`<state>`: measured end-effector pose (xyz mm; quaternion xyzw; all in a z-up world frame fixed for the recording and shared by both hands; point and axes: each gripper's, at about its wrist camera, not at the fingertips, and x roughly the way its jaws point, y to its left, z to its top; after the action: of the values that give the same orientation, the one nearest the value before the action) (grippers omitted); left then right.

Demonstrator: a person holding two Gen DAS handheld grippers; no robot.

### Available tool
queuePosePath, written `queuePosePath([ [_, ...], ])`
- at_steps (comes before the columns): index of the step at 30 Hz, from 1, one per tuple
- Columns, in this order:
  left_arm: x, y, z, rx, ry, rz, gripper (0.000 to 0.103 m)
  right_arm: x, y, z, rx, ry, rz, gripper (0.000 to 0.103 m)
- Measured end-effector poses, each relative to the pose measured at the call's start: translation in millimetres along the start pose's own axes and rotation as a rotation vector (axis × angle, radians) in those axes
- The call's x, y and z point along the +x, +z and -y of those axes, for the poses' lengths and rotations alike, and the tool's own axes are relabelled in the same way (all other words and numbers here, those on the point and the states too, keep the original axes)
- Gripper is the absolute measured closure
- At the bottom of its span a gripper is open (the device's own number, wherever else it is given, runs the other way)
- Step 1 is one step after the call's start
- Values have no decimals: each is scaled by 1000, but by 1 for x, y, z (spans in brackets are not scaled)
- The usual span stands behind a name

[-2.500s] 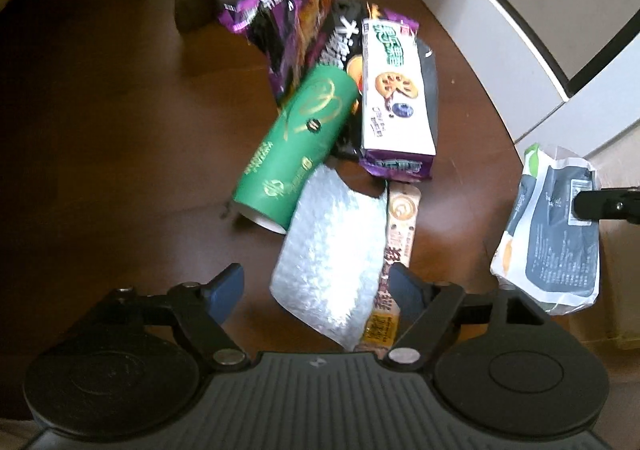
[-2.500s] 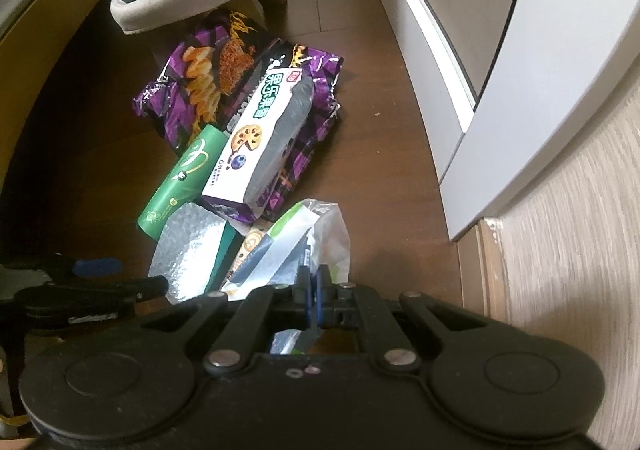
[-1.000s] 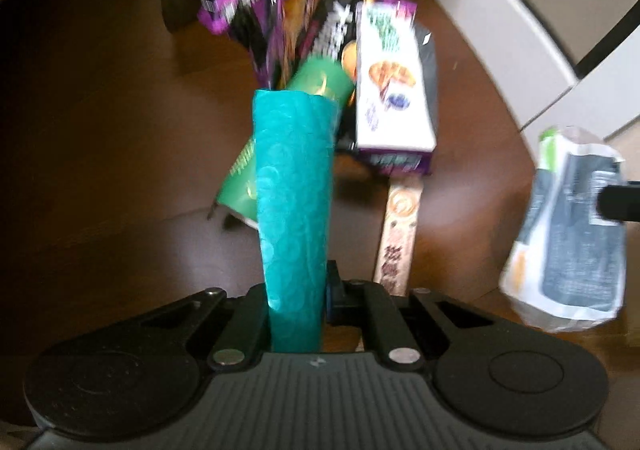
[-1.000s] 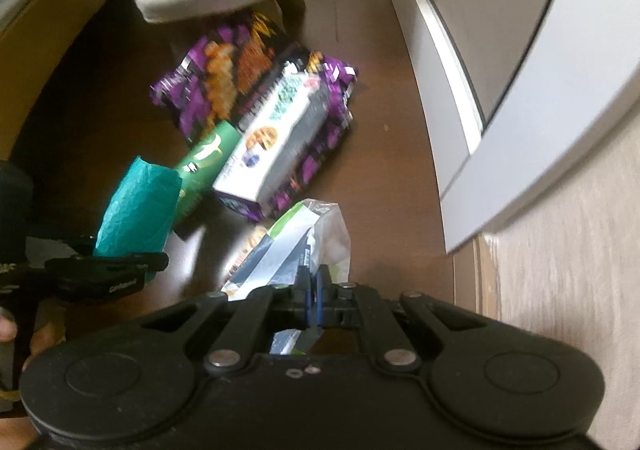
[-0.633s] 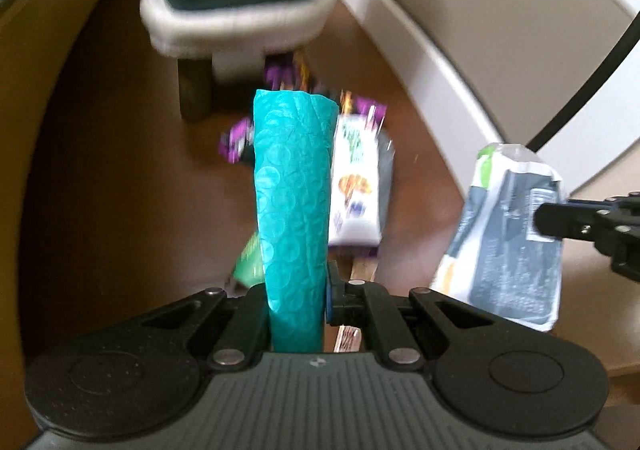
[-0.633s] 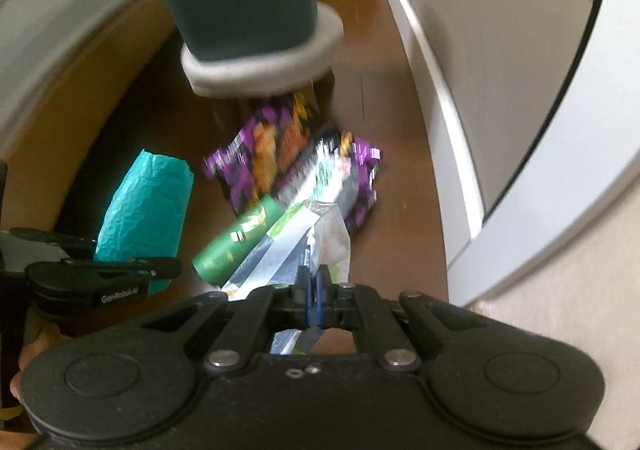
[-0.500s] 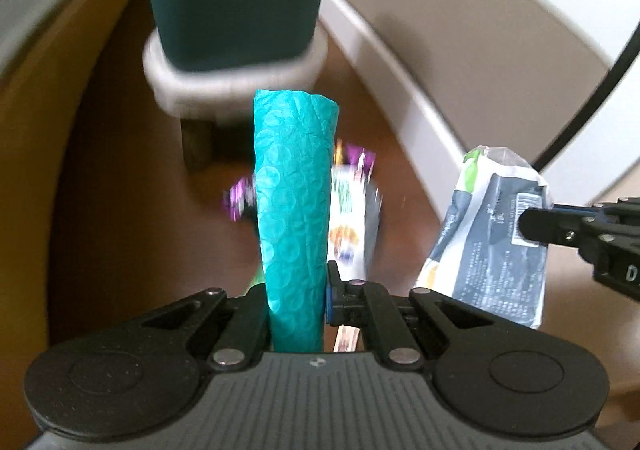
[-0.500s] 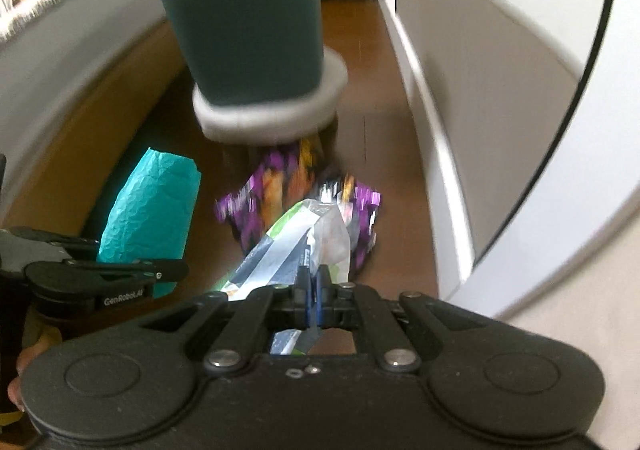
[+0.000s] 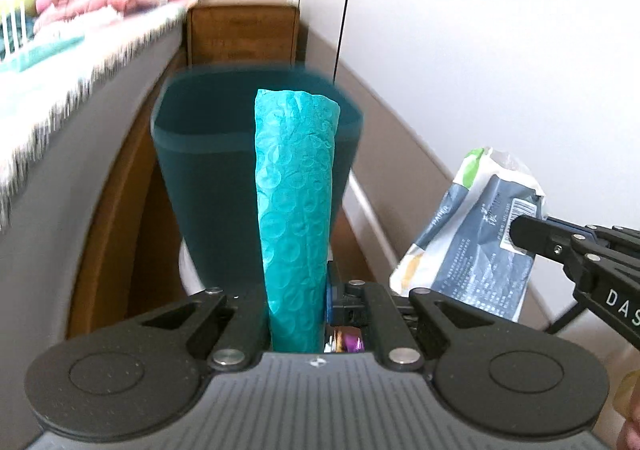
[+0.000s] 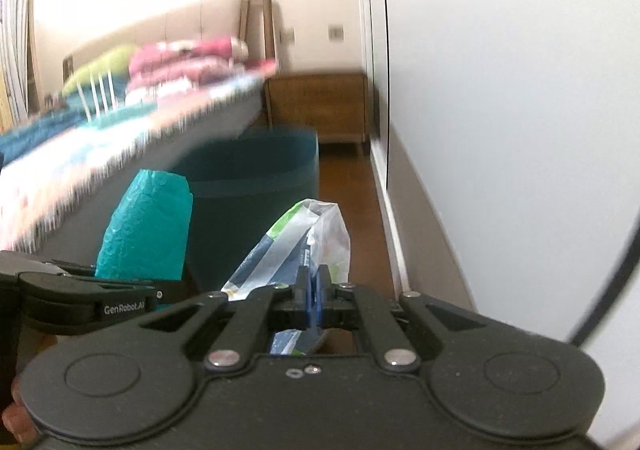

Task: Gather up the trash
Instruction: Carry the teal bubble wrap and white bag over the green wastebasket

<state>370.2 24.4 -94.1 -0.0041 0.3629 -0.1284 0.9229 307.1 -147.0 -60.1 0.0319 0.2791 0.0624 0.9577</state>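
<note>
Ahead of you: dark teal plastic bin [image 9: 208, 186], rim clear | left gripper [image 9: 298, 302] clamped on teal bubble-wrap roll [image 9: 296, 210] | right gripper [image 10: 314, 300] pinching grey-white plastic wrapper [image 10: 292, 246]

- Left wrist view looks forward along its gripper, close behind a teal bin [image 9: 208, 178].
- Right wrist view faces likewise, beside a white wall [image 10: 500, 110].
- Both share the bin [image 10: 256, 186] and bed [image 9: 60, 62].

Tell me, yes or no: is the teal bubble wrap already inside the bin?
No, the teal bubble wrap stands clamped in the left gripper, in front of the dark teal bin, not in it.
</note>
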Motion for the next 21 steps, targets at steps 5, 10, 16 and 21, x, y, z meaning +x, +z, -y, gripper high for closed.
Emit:
queuePosePath([
  [5,-1,52,-2,11,2,66,97,10,47,-10,-58,-11,82,101],
  [10,6,93,-15,34,30,99,97,43,81,-27,-154,-53,119,102],
  [16,36,135,-35,18,29,74,97,88,101,-50,-227,-90,101,102],
  [21,78,139,-45,-1,27,-5,97,135,104,-61,-247,-106,44,102],
])
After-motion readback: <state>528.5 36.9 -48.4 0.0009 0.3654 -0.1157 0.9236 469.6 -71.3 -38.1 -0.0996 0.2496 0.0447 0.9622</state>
